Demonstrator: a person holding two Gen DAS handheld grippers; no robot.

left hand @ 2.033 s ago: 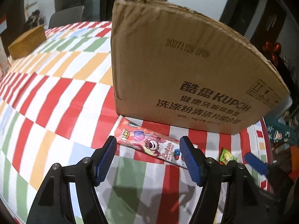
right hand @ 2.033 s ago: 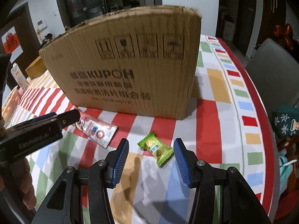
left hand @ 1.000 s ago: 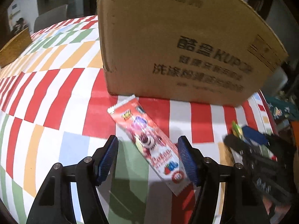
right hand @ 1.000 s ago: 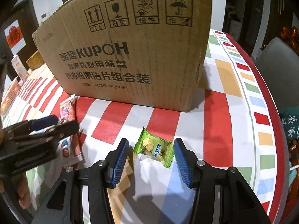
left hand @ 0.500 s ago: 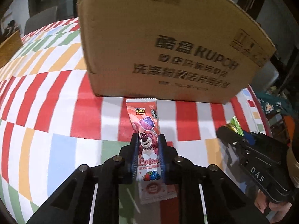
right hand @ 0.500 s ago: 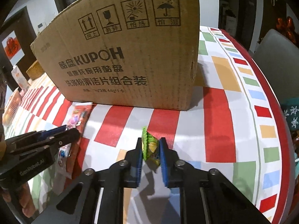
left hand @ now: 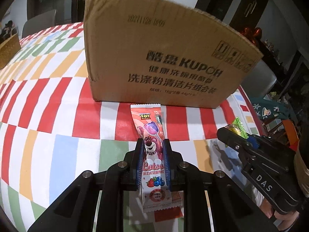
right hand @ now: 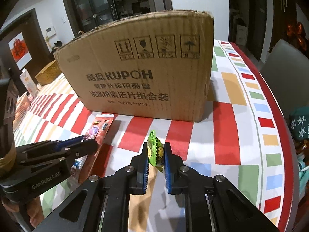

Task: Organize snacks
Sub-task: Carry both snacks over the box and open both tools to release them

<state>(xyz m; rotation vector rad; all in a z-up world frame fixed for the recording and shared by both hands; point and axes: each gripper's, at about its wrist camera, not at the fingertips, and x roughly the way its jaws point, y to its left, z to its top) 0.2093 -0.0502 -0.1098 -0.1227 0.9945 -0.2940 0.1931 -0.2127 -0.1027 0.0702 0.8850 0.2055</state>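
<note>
My left gripper (left hand: 153, 145) is shut on a long pink Lotso lollipop packet (left hand: 149, 131), held just above the checked tablecloth and pointing at the tall cardboard box (left hand: 164, 58). My right gripper (right hand: 156, 148) is shut on a small green candy wrapper (right hand: 153, 145), also lifted off the cloth in front of the box (right hand: 144, 77). The right gripper shows in the left wrist view (left hand: 229, 133) with the green candy (left hand: 238, 126). The left gripper (right hand: 90, 145) and the pink packet (right hand: 98, 127) show in the right wrist view. The box's inside is hidden.
The table (left hand: 48, 106) has a red, white and pastel checked cloth. A woven basket (right hand: 49, 73) and a carton (right hand: 28, 82) stand at the far left. A grey chair (right hand: 285, 77) is at the right edge, another (left hand: 38, 25) at the far side.
Both grippers closed on their snacks between one second and half a second ago. Since then both have lifted and pulled back slightly, so the box looks farther away and its top edge shows.
</note>
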